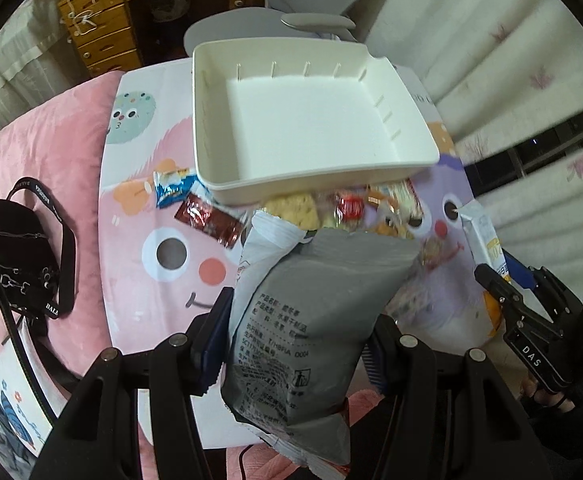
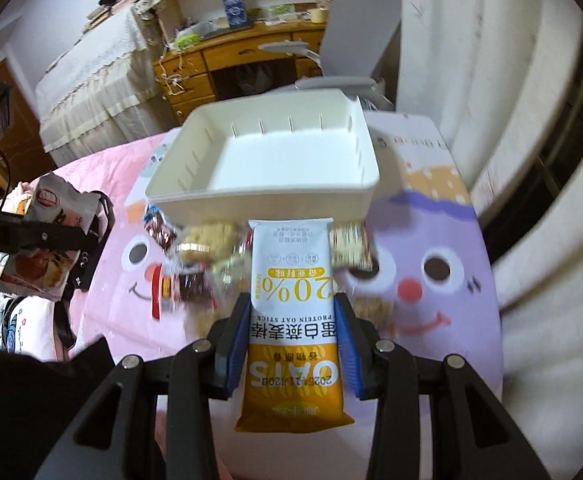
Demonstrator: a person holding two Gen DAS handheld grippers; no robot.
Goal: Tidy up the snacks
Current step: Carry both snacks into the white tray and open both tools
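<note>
Grey snack bag (image 1: 315,320) pinched in left gripper (image 1: 295,344) & white-yellow oat bar (image 2: 293,320) pinched in right gripper (image 2: 291,344), both held above the cartoon mat (image 1: 139,216), w/ loose snack pile (image 1: 331,208) just near of empty white bin (image 1: 311,120), black bag (image 1: 15,252) far left.

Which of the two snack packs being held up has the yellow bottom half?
The oat stick pack in the right gripper: white above, yellow below. The left gripper holds a grey bag.

White tray (image 1: 219,128), grey pouch (image 1: 311,300), perhaps yellow-white bar (image 2: 293,320)
</note>
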